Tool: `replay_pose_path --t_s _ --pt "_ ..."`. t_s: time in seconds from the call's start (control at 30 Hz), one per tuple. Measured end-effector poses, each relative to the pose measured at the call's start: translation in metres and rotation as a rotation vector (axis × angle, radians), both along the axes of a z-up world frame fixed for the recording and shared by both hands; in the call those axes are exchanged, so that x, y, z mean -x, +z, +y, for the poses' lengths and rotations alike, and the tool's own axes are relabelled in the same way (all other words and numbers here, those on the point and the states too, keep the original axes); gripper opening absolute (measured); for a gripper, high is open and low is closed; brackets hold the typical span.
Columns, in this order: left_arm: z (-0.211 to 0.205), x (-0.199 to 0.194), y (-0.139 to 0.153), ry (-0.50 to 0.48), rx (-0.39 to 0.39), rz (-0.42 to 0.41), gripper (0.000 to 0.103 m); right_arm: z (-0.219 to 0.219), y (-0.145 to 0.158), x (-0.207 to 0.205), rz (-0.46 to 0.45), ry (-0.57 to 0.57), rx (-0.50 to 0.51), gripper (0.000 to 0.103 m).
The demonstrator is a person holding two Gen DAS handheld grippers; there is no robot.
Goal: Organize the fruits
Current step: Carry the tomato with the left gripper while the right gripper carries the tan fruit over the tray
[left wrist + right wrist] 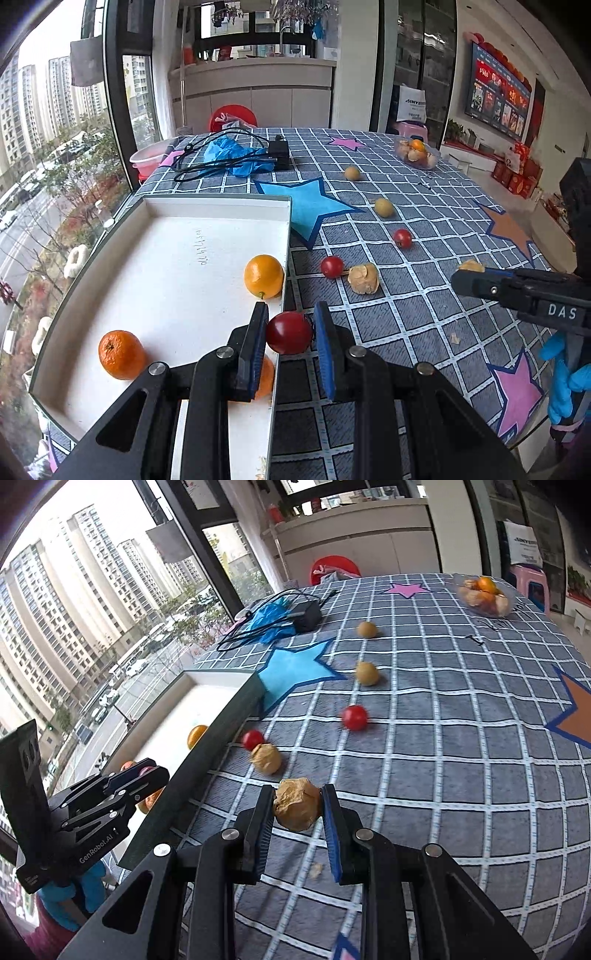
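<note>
The left gripper (290,332) clenches a red tomato (289,332) over the white tray's (221,206) right rim, likely to drop it beside the oranges (263,276). The right gripper (297,805) grasps a papery husked fruit (296,804) above the checked cloth (443,775). One orange hides behind the left jaw; the far bowl (484,596) is blurred.

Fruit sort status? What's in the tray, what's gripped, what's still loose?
Done: oranges in the white tray. In hand: left gripper holds a red tomato; right gripper holds a husked fruit. Left: two tomatoes, two yellow fruits and another husked one.
</note>
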State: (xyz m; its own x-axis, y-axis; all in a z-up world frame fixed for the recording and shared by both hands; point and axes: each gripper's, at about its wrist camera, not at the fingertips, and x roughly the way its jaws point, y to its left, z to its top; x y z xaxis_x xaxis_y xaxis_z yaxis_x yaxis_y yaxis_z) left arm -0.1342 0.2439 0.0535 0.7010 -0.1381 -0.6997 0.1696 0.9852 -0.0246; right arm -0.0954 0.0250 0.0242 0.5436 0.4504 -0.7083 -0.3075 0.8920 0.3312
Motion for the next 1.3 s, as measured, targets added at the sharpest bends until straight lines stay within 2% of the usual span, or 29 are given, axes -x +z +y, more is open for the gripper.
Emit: replay_pose_path --t_s 1.07,1.3 --pt "0.054 0.013 -0.005 0.075 0.074 -0.018 0.028 0.067 -0.005 -0.002 0.017 0.092 0.062 0.027" --pt "0.077 0.013 -0.007 0.129 0.096 -0.021 0.028 0.081 -0.004 -0.005 0.013 0.113 0.073 0.027"
